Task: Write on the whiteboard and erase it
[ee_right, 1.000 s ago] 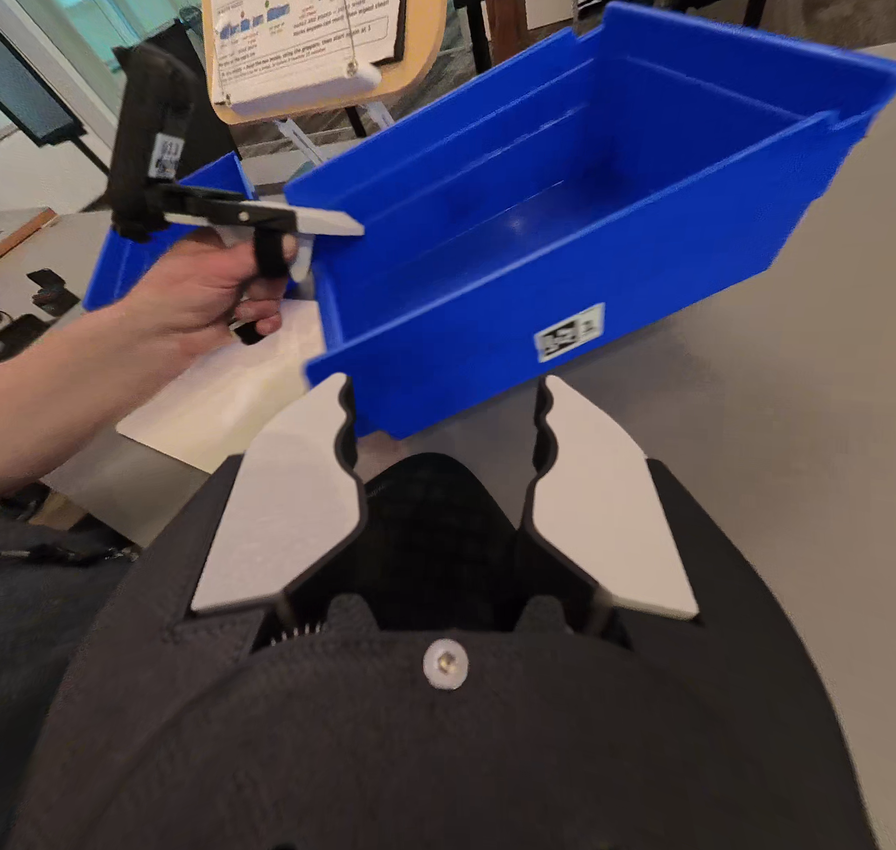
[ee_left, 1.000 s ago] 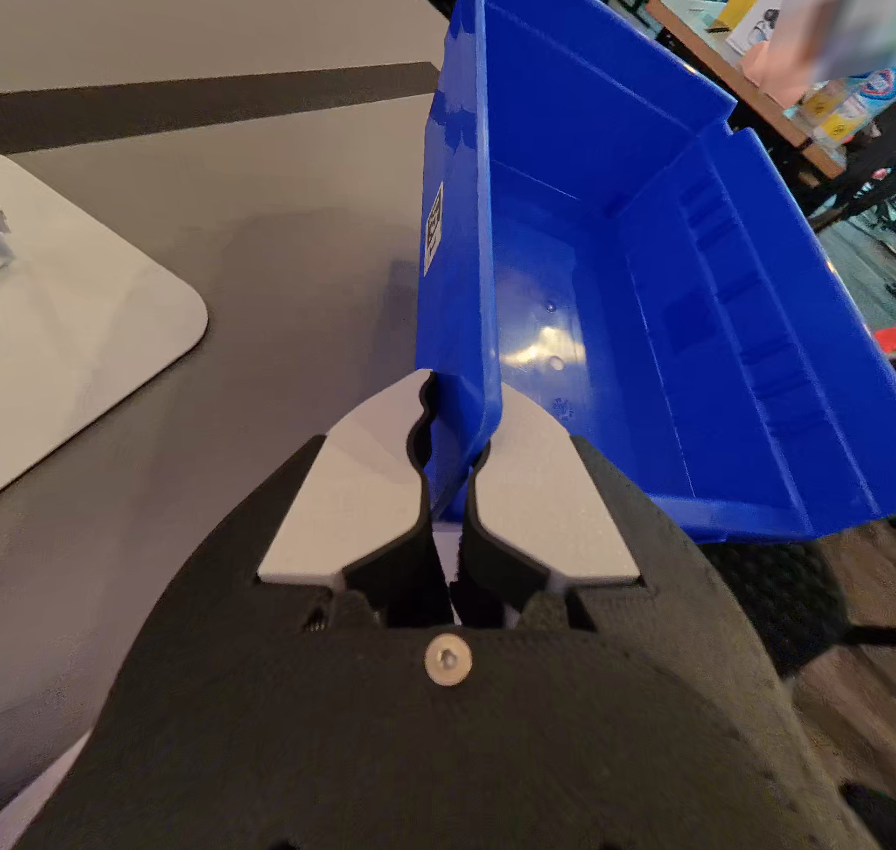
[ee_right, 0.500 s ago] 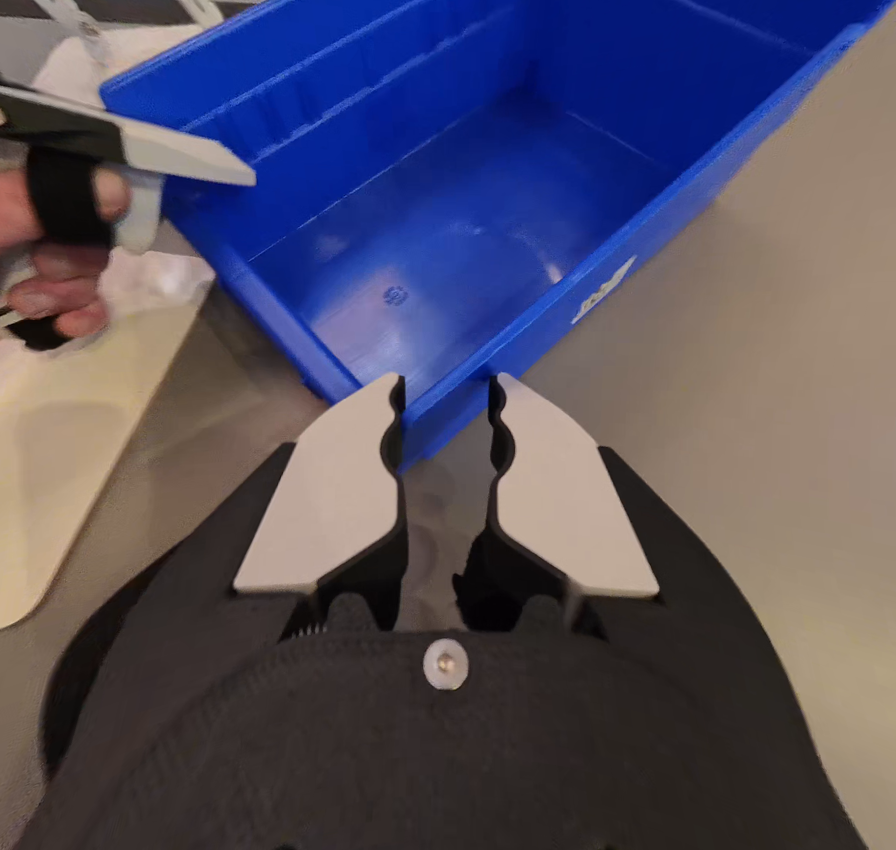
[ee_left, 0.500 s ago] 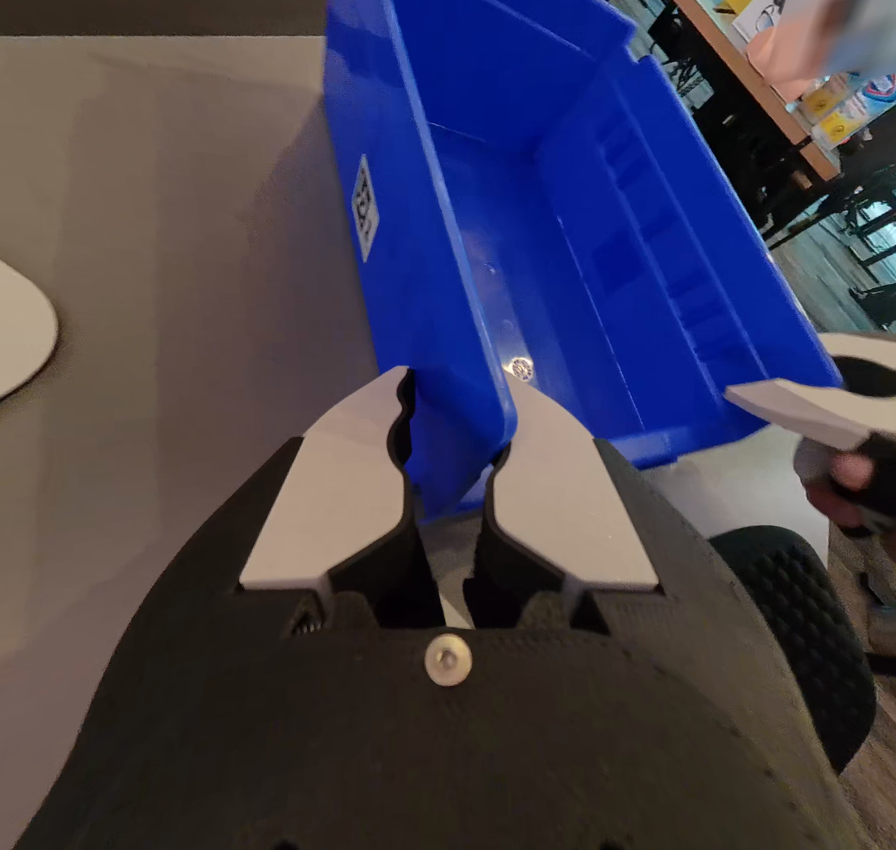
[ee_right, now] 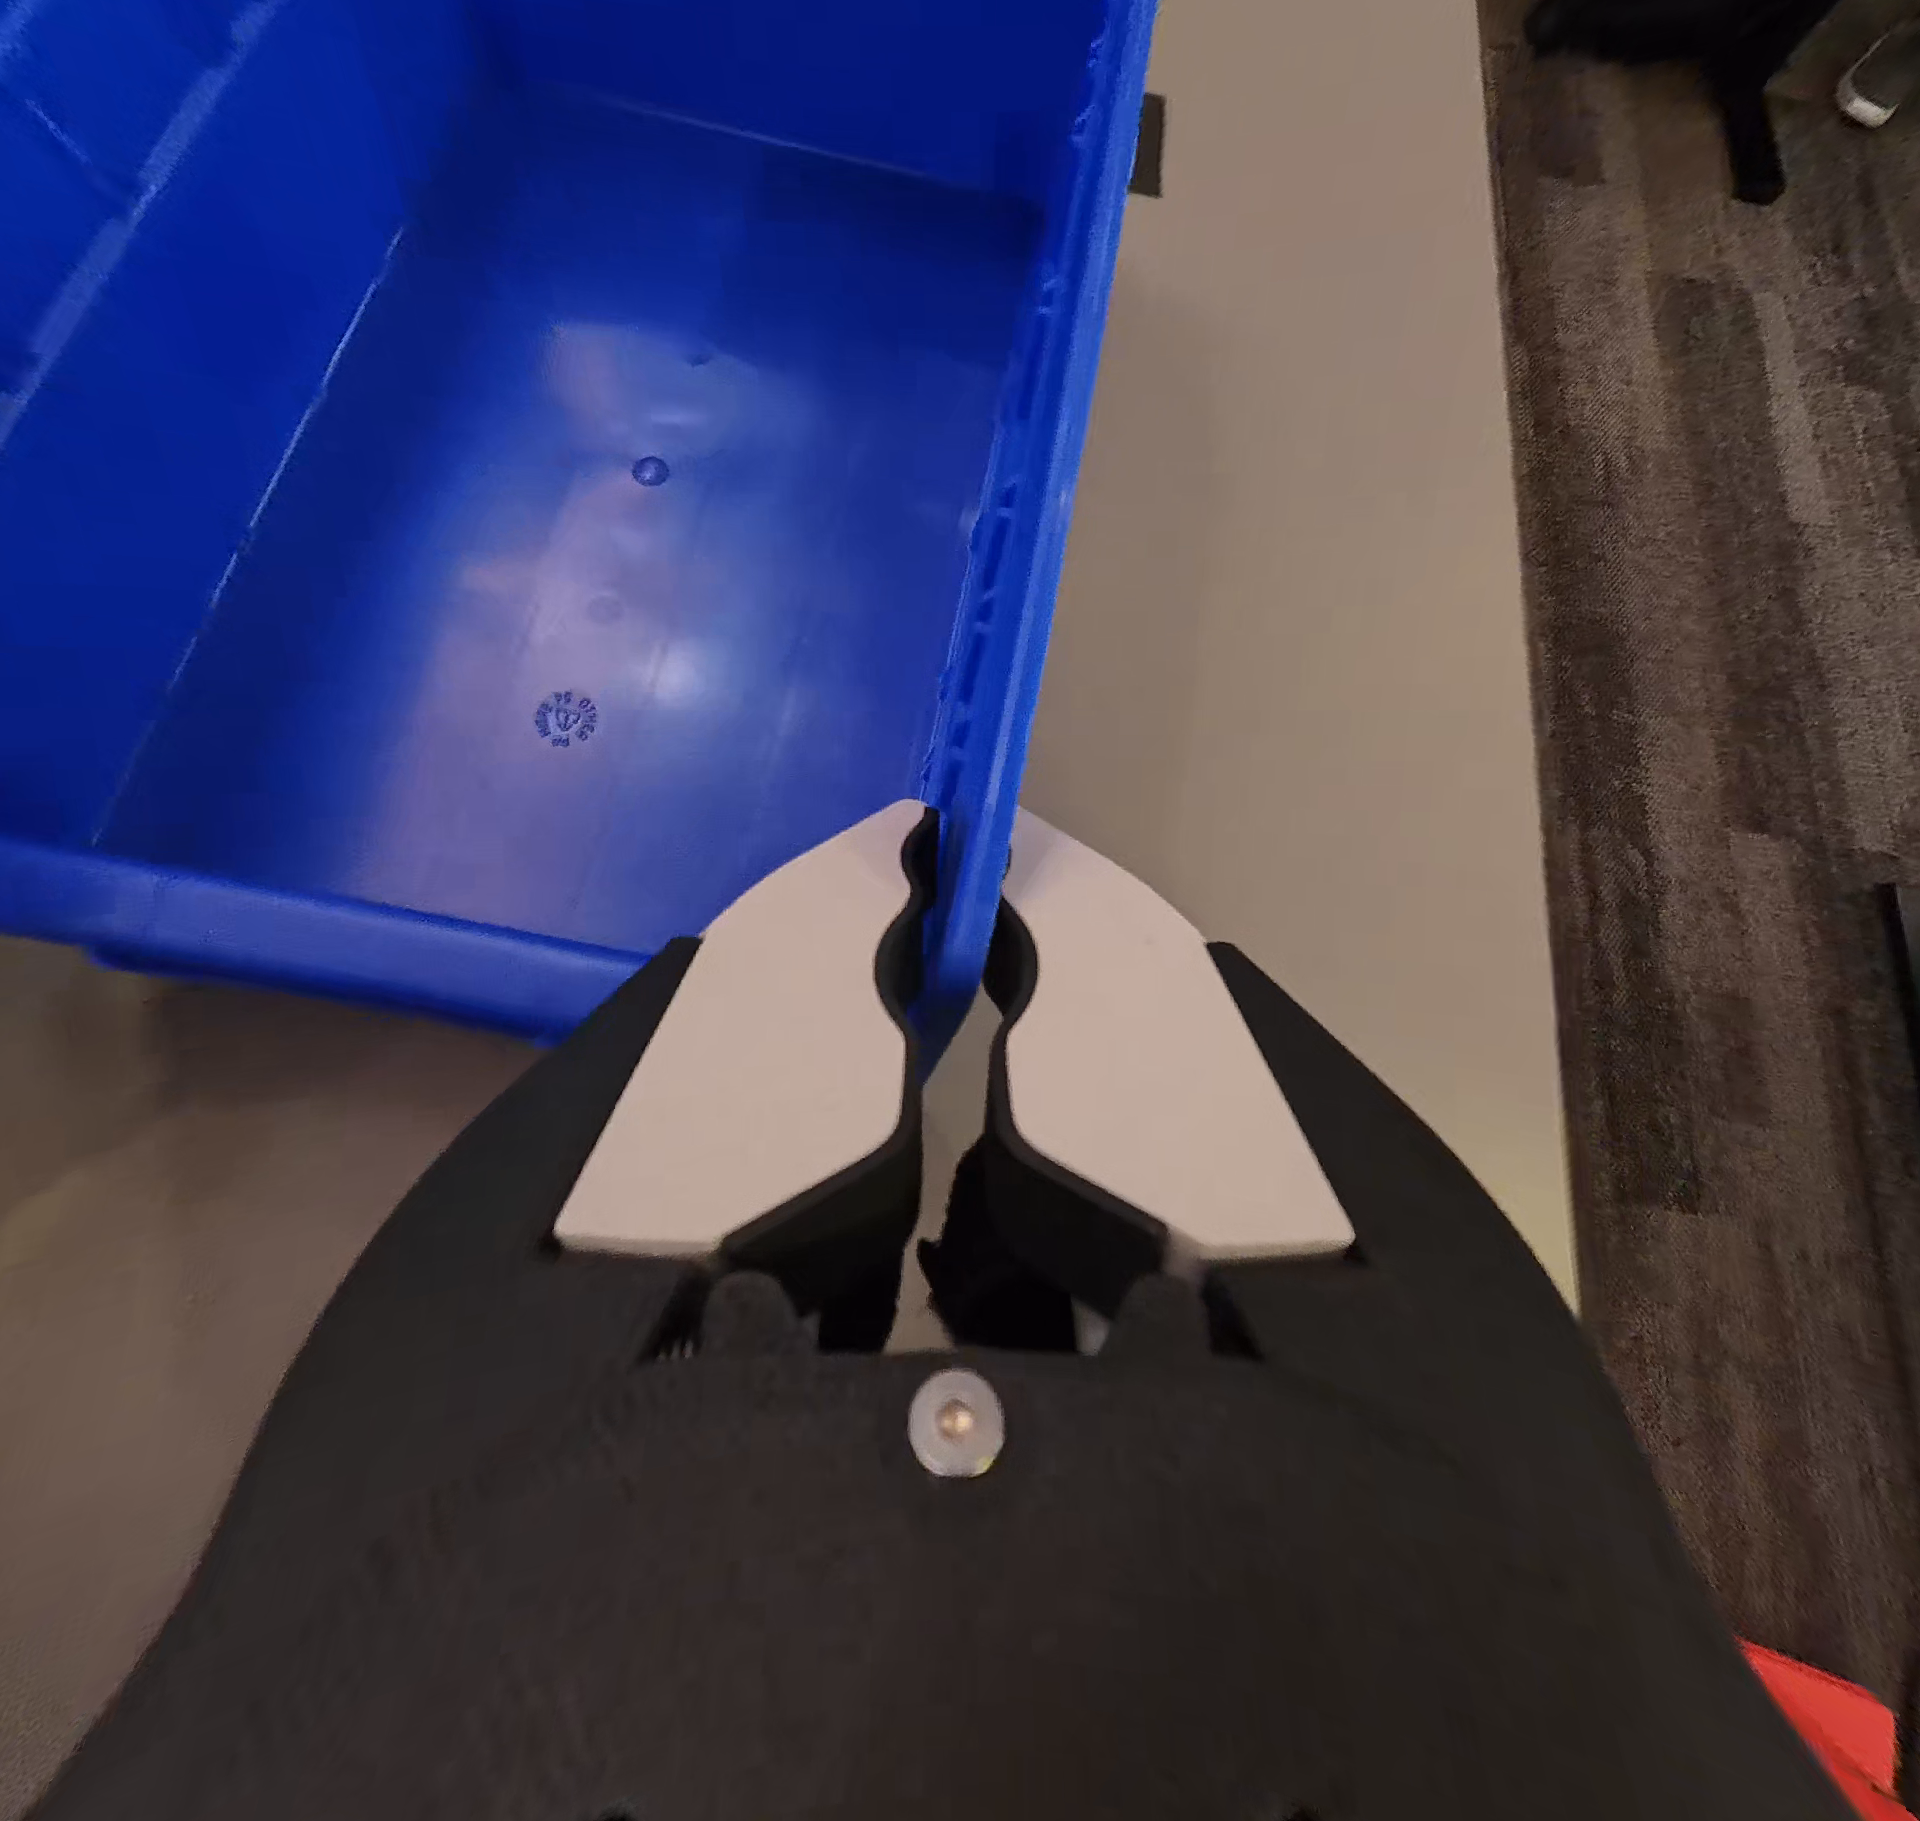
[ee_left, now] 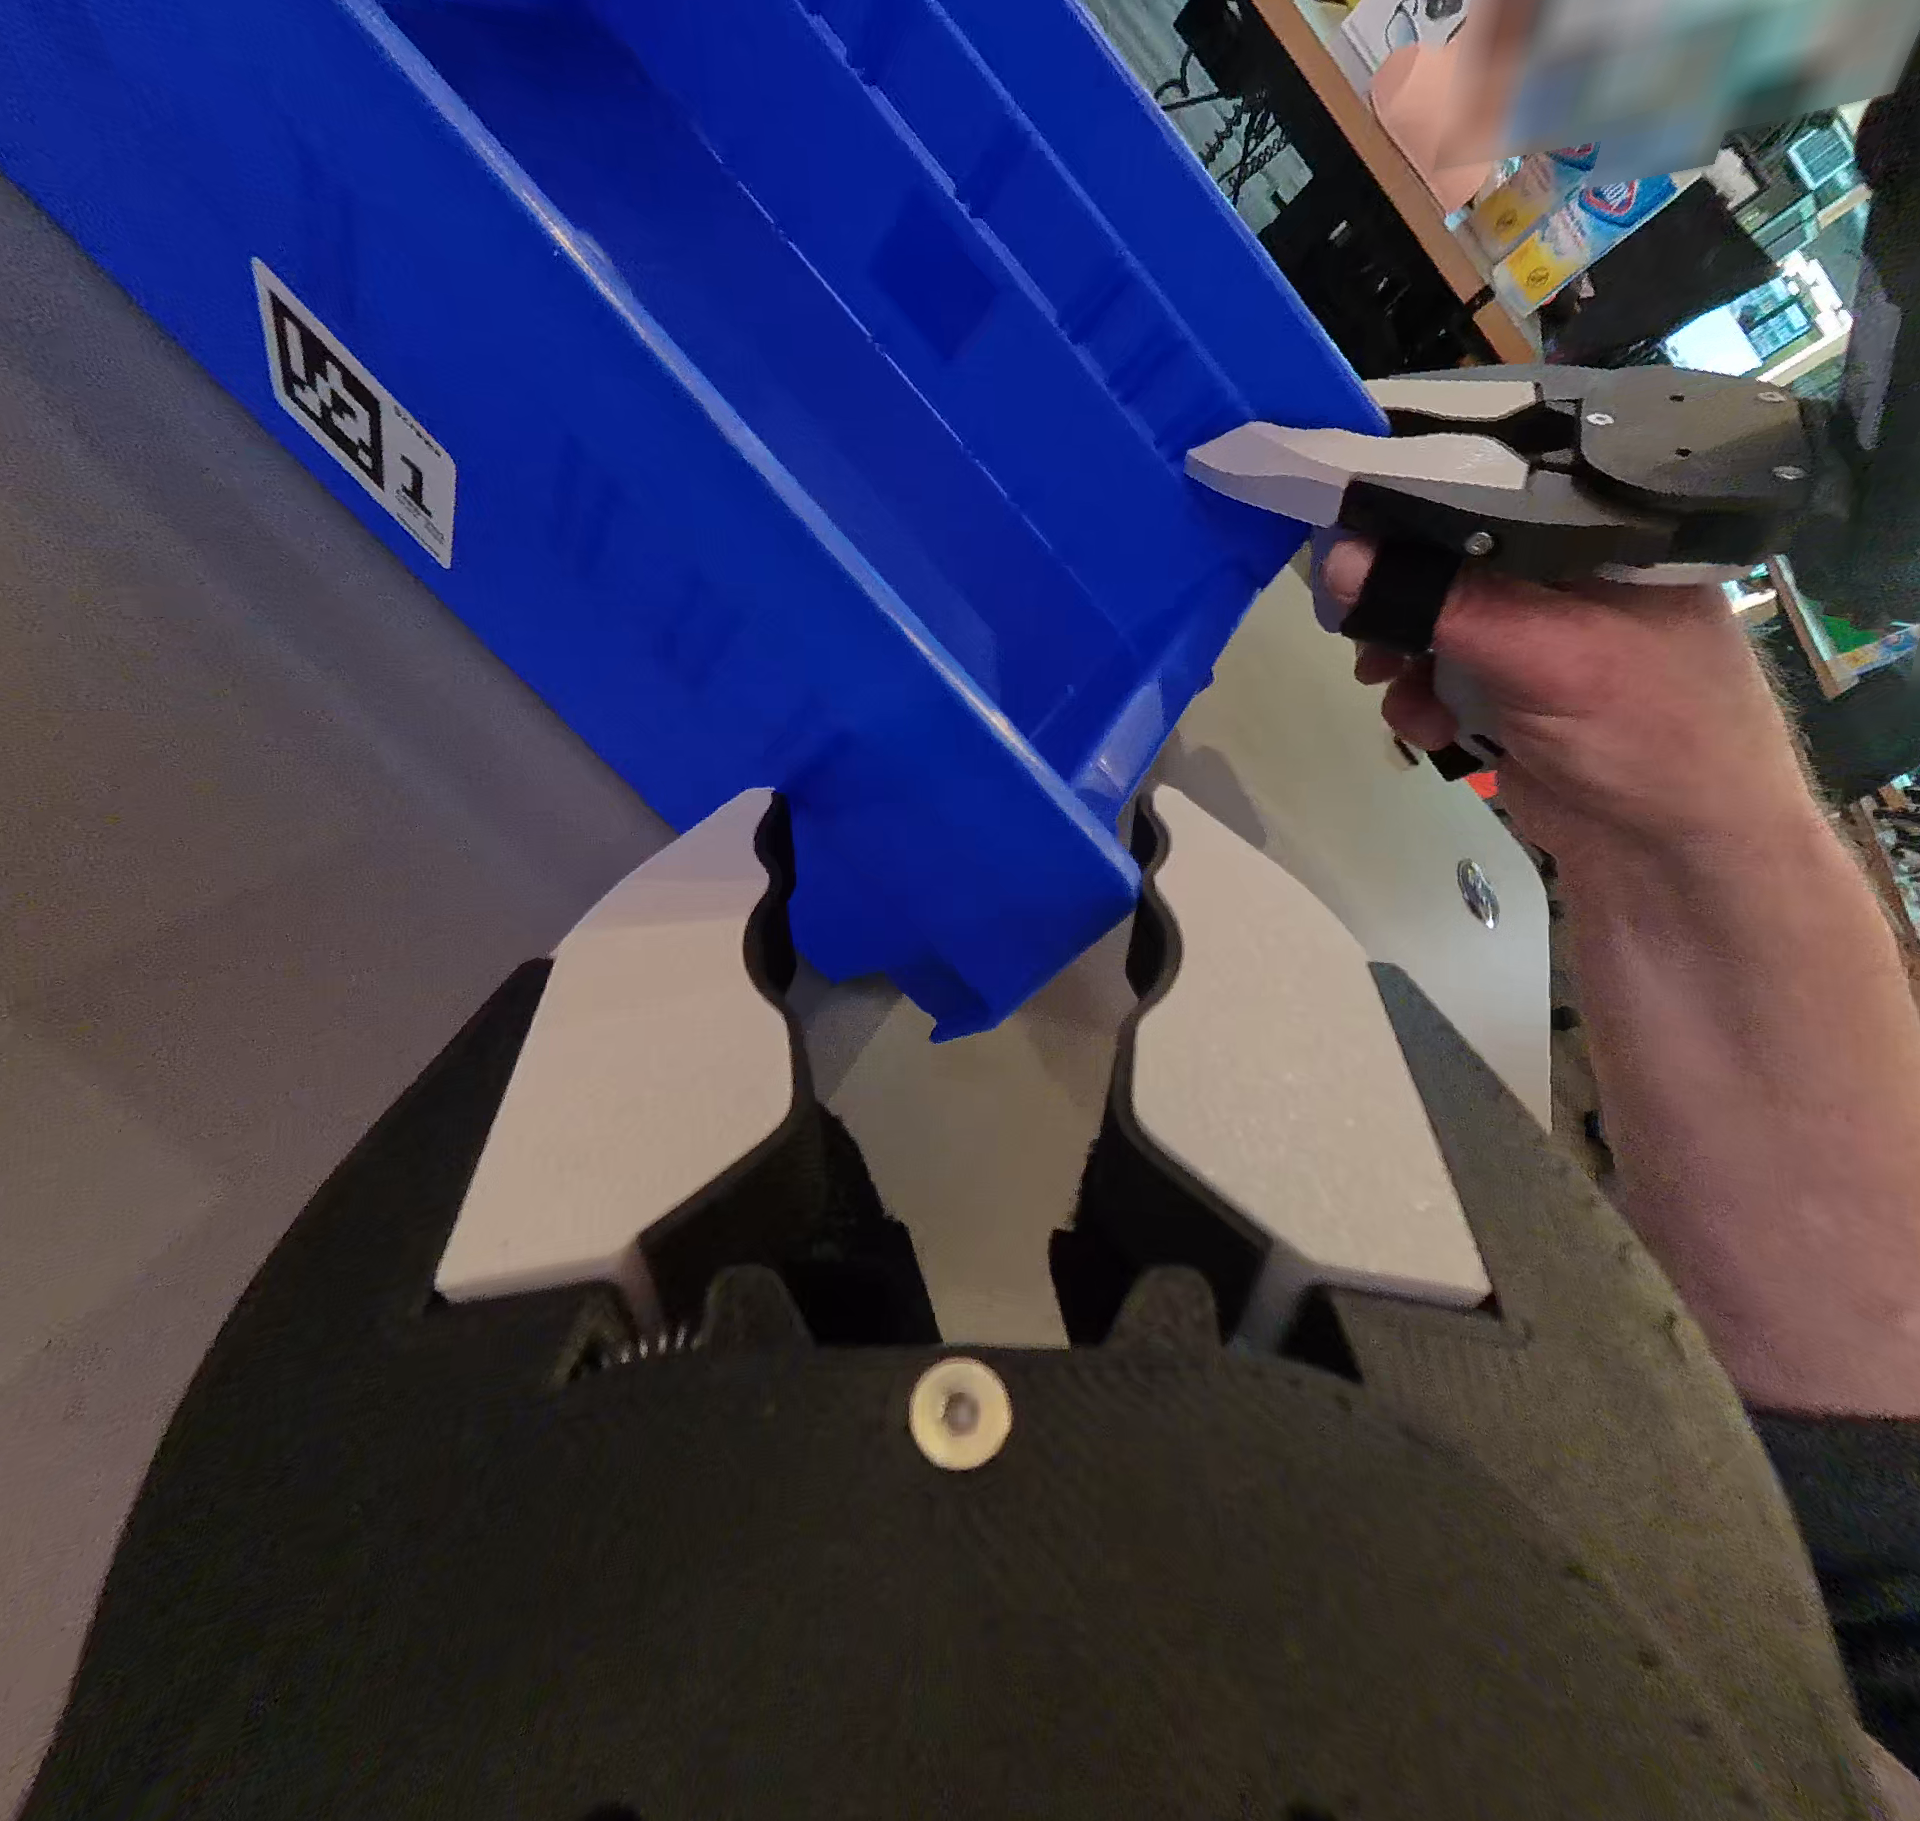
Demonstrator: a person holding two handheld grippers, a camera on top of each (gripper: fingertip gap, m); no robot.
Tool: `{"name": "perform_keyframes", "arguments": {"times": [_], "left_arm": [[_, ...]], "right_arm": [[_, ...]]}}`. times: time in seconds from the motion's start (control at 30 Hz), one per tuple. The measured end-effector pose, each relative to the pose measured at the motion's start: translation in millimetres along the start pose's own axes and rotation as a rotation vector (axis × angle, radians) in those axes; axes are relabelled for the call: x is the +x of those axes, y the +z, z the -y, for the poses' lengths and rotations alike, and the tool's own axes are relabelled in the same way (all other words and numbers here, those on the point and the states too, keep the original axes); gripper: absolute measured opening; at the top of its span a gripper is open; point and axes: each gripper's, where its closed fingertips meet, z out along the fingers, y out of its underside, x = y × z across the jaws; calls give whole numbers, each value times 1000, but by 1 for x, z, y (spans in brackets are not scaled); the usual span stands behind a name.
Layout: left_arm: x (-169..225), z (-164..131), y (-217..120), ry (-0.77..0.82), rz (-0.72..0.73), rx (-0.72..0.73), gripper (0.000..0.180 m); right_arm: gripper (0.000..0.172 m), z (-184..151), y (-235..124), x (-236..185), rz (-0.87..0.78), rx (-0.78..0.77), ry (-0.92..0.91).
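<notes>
An empty blue bin (ee_left: 675, 421) fills both views. My left gripper (ee_left: 951, 805) is open, its fingers standing on either side of the bin's near corner without clamping it. My right gripper (ee_right: 971, 836) is shut on the bin's side wall (ee_right: 1039, 421), one pad inside and one outside. It also shows in the left wrist view (ee_left: 1247, 467), held by a hand at the bin's far rim. A white whiteboard (ee_left: 1351, 836) lies on the table under and beside the bin. No marker or eraser is in view.
The bin sits on a grey table (ee_left: 208, 836) that looks beige in the right wrist view (ee_right: 1299, 524). The table edge and dark carpet (ee_right: 1714, 628) lie to the right. A small round metal piece (ee_left: 1475, 904) sits on the whiteboard. Shelves with boxes (ee_left: 1558, 213) stand far behind. The gap from one gripper's tips to the other's is roughly 20 cm.
My left gripper was shut on the bin's wall and has opened. My right gripper was open near the bin and has closed on its side wall. The bin has turned.
</notes>
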Motion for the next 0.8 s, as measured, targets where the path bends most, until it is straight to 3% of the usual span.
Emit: {"name": "perform_keyframes", "arguments": {"times": [0.57, 0.6, 0.67, 0.8], "left_arm": [[-25, 47, 34, -77, -26, 39, 63], [-25, 47, 32, -77, -30, 39, 65], [-21, 48, 21, -77, -33, 64, 71], [12, 38, -37, 100, -36, 95, 72]], "right_arm": [[7, 35, 47, 38, -14, 7, 9], [15, 33, 48, 36, 2, -4, 10], [46, 34, 44, 39, -2, 9, 62], [54, 47, 3, 35, -76, 104, -4]]}}
